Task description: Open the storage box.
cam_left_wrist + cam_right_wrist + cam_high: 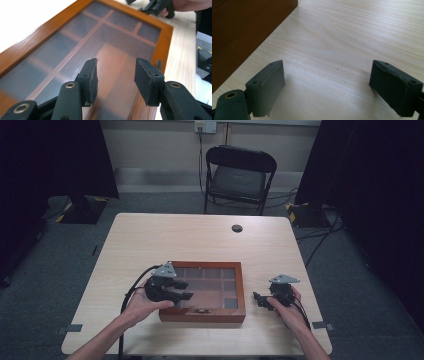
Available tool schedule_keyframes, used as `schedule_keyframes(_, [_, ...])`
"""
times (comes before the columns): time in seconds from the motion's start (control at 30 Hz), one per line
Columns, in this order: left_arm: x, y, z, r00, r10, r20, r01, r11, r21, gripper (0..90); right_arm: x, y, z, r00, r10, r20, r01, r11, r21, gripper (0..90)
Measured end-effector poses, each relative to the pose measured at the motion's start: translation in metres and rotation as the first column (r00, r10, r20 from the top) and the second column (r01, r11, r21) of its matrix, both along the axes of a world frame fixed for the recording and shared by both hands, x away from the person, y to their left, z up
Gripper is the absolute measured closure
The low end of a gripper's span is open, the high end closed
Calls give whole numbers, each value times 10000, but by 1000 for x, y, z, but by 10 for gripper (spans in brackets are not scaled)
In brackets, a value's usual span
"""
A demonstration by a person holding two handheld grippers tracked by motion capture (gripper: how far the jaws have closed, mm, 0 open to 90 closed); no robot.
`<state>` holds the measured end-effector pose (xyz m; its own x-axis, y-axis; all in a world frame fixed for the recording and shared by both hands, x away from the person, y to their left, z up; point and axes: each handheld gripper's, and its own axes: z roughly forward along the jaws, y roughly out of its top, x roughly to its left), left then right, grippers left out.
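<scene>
A wooden box [202, 316] with a glass lid lies shut at the table's near middle, with dark compartments showing through the pane. A small metal latch [202, 310] sits on its front edge. My left gripper [184, 290] hovers over the left part of the lid; its jaws stand apart above the glass [115, 75] with nothing between them. The box frame [165, 42] and latch [158, 63] lie just ahead of them. My right gripper [259, 300] rests low beside the box's right wall [242, 32], wide open [327, 85] over bare tabletop.
The light wooden table [200, 240] has a round cable hole [237, 228] near its far edge. A black folding chair [239, 175] stands behind the table. Dark curtains hang at both sides. The other gripper [155, 6] shows far off in the left gripper view.
</scene>
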<state>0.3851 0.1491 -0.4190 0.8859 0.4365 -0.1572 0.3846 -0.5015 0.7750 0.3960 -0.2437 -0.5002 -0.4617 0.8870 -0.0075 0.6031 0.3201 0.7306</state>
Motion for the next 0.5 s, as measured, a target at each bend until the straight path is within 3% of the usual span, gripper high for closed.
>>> schedule_keyframes(0.13, [3,-17,2,9988,-485,-58,485,9988,-47,553,0,0,0,10000,-8,-11,8,10000,0,120])
schedule_keyframes(0.23, [2,-25,-1,9968,-731,-318,725,9972,-192,609,0,0,0,10000,-2,-1,2,10000,3,120])
schedule_keyframes(0.33, [-7,-33,-3,9885,-1357,-665,1378,9901,285,645,0,0,0,10000,-11,-12,11,10000,6,120])
schedule_keyframes(0.37, [-7,-33,-3,9885,-1357,-665,1378,9901,285,661,0,0,0,10000,-11,-12,11,10000,6,120])
schedule_keyframes(0.4, [-9,-34,-4,9828,-1618,-890,1643,9862,215,679,0,0,0,10000,-2,-2,2,10000,4,120])
schedule_keyframes(0.5, [-11,-33,-5,9807,-1687,-990,1708,9852,135,706,0,0,0,10000,-8,-12,8,10000,2,120])
